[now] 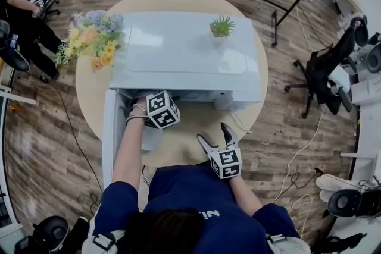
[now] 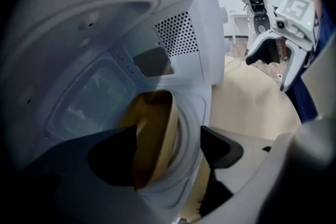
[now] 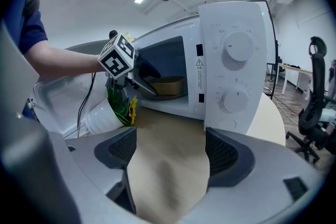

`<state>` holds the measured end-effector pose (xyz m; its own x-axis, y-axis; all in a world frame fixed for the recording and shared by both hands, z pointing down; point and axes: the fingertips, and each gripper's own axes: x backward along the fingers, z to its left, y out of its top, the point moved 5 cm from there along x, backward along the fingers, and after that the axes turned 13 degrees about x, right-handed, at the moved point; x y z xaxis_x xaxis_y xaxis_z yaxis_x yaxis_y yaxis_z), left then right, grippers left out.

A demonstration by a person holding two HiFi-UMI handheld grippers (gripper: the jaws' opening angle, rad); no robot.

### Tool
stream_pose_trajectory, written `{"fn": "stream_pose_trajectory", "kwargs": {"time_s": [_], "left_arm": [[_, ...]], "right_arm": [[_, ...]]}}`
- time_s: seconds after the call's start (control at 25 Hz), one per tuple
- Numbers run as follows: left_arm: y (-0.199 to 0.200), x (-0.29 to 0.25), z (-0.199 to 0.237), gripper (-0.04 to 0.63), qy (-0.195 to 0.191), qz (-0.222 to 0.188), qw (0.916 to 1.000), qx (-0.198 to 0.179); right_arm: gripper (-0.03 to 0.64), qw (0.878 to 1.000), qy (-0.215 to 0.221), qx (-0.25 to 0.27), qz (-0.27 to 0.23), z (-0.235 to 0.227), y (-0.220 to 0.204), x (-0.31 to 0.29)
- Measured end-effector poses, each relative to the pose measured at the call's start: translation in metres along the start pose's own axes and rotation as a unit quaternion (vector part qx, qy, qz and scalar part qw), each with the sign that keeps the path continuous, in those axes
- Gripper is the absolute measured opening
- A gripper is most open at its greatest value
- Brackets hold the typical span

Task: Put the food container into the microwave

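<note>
The white microwave (image 1: 184,50) stands on a round wooden table (image 1: 178,149) with its door (image 1: 109,134) swung open to the left. A tan food container (image 2: 155,128) sits inside on the glass turntable (image 2: 191,113); the right gripper view shows the container (image 3: 167,85) in the cavity. My left gripper (image 2: 169,136) reaches into the opening, open, its left finger by the container's rim and its right finger well clear of it. My right gripper (image 1: 212,134) hovers open over the table in front of the microwave, with nothing between its fingers.
A flower bouquet (image 1: 92,38) stands at the table's back left and a small potted plant (image 1: 221,27) on the microwave's top. A white pot with flowers (image 3: 105,115) lies tipped below the door. Office chairs (image 1: 324,71) and seated people (image 1: 24,15) surround the table.
</note>
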<state>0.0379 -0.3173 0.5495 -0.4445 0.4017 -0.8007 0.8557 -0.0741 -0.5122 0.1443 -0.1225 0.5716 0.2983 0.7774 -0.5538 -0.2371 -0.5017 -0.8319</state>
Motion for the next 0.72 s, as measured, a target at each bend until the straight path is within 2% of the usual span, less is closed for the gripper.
{"fn": "stream_pose_trajectory", "kwargs": {"time_s": [0.2, 0.4, 0.56, 0.72], "left_arm": [[0.007, 0.019, -0.011, 0.387, 0.004, -0.027, 0.999, 0.034], [0.011, 0.046, -0.028, 0.402, 0.031, -0.051, 0.9961, 0.066], [0.015, 0.068, -0.043, 0.402, 0.07, -0.073, 0.992, 0.075], [0.02, 0.095, -0.057, 0.402, 0.104, -0.107, 0.9843, 0.095]], "right_arm": [[0.402, 1.0, 0.007, 0.007, -0.012, 0.0, 0.004, 0.0], [0.402, 1.0, 0.012, 0.01, -0.027, -0.003, 0.009, 0.001], [0.402, 0.999, 0.023, 0.016, -0.037, -0.004, 0.012, 0.002], [0.402, 0.998, 0.036, 0.025, -0.046, -0.006, 0.015, 0.003]]}}
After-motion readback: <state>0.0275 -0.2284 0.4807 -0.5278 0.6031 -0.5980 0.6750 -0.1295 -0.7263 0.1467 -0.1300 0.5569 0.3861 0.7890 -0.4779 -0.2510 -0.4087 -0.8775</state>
